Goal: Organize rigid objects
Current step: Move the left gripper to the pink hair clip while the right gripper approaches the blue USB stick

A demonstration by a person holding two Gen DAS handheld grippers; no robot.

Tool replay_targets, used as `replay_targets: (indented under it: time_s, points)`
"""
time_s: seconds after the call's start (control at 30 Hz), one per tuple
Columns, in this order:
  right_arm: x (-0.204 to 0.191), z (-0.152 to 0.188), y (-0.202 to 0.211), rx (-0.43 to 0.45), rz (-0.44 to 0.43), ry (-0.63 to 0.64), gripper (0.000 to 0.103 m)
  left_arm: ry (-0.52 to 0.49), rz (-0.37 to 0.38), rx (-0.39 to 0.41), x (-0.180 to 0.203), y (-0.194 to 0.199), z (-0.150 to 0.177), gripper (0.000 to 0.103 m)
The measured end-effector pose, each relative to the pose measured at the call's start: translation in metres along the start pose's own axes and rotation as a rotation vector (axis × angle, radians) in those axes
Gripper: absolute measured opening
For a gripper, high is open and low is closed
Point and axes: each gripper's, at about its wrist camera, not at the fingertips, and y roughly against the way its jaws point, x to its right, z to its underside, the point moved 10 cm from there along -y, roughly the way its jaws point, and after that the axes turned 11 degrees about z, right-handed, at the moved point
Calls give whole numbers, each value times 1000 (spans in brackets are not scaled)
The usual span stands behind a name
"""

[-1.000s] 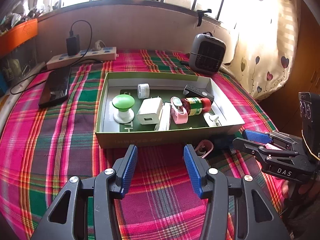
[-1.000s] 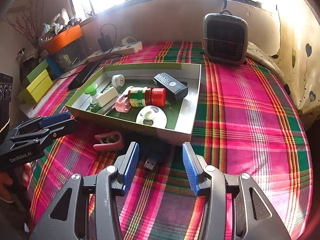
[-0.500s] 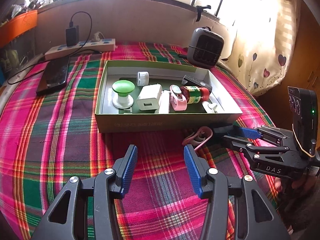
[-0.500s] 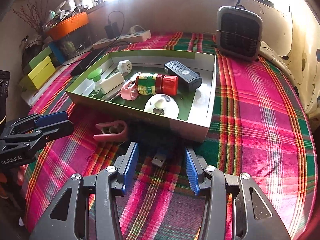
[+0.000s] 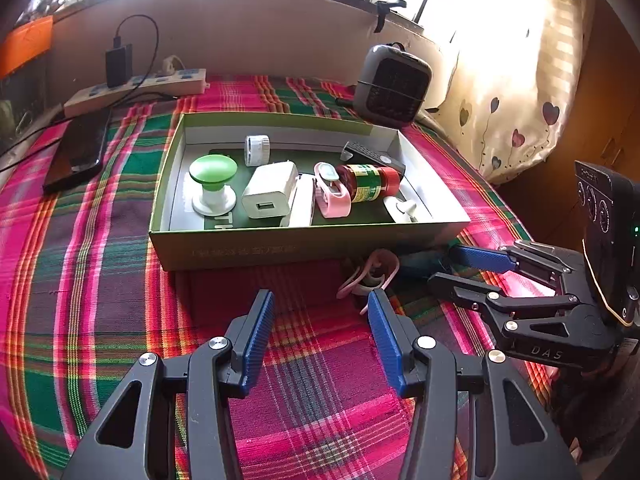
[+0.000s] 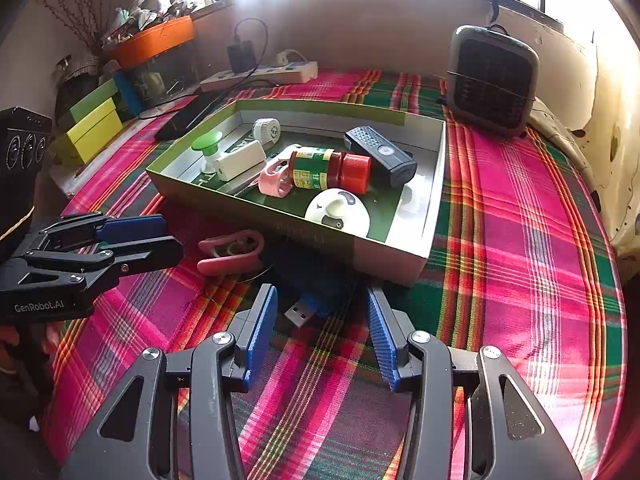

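Whereas the blue USB stick [image 6: 310,307] lay ahead of the right tool [image 6: 322,330] a second ago, its plug is now seen between the spread blue fingers [image 6: 262,330], untouched, just before the green box's [image 6: 280,226] near wall. The pink clip [image 6: 232,250] lies to its left on the plaid cloth [image 6: 520,216]. The left tool [image 5: 322,338], jaws apart and empty, has been brought nearer the clip.

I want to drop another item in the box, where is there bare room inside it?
Inside the box, bare floor lies at the right end beside the white disc, and left of the green knob. The middle, around the red-capped bottle and white charger, is crowded.
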Motion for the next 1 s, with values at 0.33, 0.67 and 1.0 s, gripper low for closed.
replay_targets:
  time_s: [0.33,0.67,1.0]
  points:
    - [-11,-8,-13,6,-48,75,46,-13,12,-9,3,-4,-1,48]
    - [-23,4,-5,-13,-151,111,47,-13,25,-20,3,-9,-4,48]
    - [-19,-5,-14,2,-43,132,47,-45,48,-35,15,-15,-9,48]
